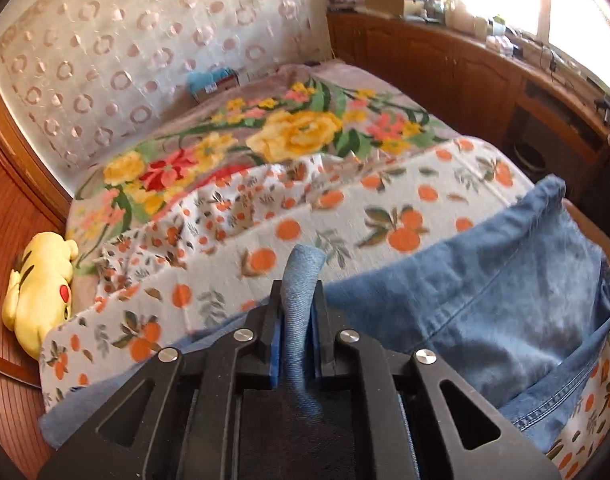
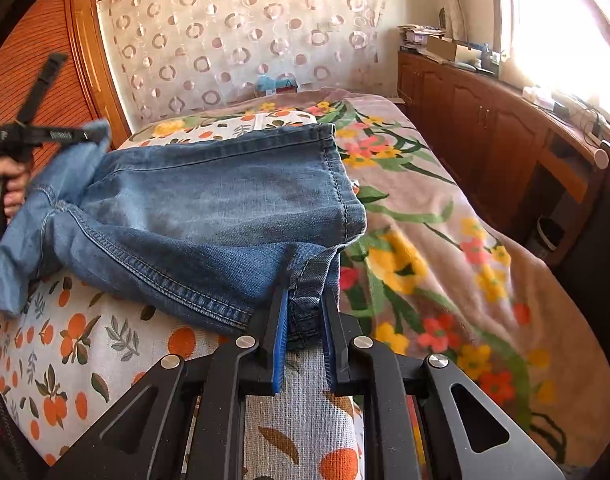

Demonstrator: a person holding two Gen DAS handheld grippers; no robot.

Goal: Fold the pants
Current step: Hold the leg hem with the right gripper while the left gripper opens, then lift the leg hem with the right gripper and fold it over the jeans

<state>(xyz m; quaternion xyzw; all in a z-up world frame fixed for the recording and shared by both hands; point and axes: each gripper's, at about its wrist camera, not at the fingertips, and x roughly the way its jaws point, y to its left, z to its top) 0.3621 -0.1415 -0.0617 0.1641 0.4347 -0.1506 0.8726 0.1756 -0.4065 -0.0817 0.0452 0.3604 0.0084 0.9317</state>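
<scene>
1. While spread across the bed [image 2: 445,216], jeans [image 2: 193,208] held at both ends.
2. Left gripper [image 1: 297,316] clamped on a denim fold; right gripper [image 2: 305,320] pinching the hem.
3. Thin grips likely to slip under tension.

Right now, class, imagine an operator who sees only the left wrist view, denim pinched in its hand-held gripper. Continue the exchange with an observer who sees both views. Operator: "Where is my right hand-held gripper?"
Observer: The right hand-held gripper is shut on a hem at the leg end of the jeans.
Operator: Is any hem loose?
Observer: Yes, a second hem lies unheld on the bed, just beyond it.
Operator: How does my end look?
Observer: The left hand-held gripper holds its denim lifted off the bed, with a hand on its handle.
</scene>
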